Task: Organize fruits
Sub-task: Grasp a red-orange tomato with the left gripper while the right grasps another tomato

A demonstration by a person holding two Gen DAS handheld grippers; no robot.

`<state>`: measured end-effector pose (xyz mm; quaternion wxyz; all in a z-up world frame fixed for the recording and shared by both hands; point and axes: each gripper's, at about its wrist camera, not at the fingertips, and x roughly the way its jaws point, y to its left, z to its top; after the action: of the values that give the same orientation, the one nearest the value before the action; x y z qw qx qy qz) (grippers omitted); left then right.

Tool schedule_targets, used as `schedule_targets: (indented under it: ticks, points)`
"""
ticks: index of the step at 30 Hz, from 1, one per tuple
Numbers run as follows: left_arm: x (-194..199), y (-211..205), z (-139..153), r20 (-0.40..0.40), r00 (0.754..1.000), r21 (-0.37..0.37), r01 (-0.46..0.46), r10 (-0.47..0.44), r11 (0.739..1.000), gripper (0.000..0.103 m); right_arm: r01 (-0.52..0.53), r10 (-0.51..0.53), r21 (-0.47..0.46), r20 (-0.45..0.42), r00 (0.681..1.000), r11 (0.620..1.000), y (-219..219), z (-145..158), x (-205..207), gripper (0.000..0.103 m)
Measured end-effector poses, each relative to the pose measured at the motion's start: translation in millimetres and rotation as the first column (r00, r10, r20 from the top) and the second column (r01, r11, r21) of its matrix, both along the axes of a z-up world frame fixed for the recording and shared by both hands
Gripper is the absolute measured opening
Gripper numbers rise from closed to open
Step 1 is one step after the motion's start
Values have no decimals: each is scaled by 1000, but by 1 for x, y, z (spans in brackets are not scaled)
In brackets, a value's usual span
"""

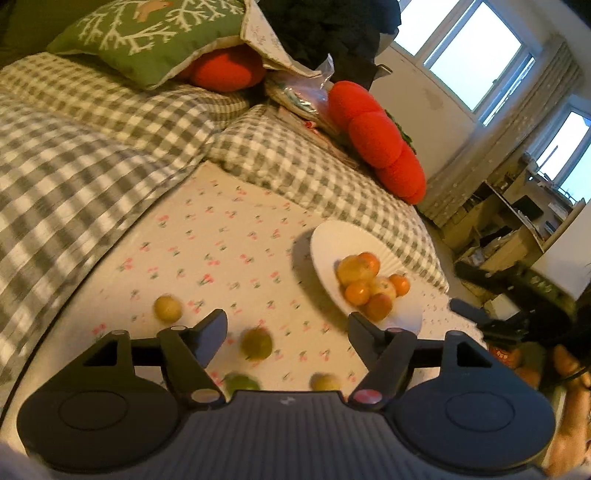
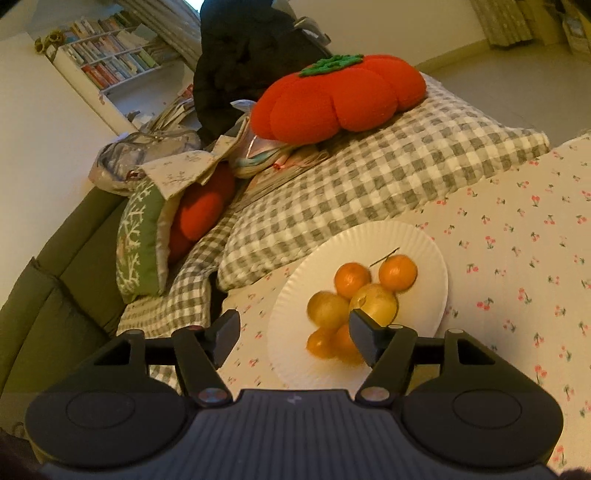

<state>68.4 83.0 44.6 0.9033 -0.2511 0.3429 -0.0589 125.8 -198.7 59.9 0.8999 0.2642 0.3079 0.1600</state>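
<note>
Hovering over the cherry-print sheet (image 1: 236, 236), the left gripper (image 1: 288, 332) has its fingers spread wide and grips nothing; a yellow-green fruit (image 1: 256, 343) lies on the sheet between them; a paler yellow fruit (image 1: 168, 308) sits off to their left, and two more, a green one (image 1: 242, 383) and a yellow one (image 1: 325, 382), lie close in against the gripper body, partly hidden by it. A white paper plate (image 1: 332, 240) rests on the sheet ahead and to the right, carrying a pile of oranges and yellowish fruit; the right gripper (image 2: 293, 334) hangs above that plate (image 2: 369, 240), its fingers also wide apart and empty; its right finger overlaps the pile (image 2: 354, 299) in the right wrist view, though whether it touches cannot be told. Behind the plate lie a grey checked pillow (image 2: 369, 177) and a red tomato-shaped cushion (image 2: 332, 99); a green patterned cushion (image 1: 147, 33) leans further back.
</note>
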Motion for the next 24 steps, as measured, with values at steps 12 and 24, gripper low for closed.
schedule_targets:
  ticks: [12, 24]
  points:
    - [-20, 1, -20, -94, 995, 152, 49, -34, 987, 70, -86, 89, -197, 6, 996, 977, 55, -3, -65, 71]
    - [-17, -24, -48, -199, 974, 236, 156, -109, 959, 62, -116, 103, -288, -61, 993, 951, 68, -25, -75, 70]
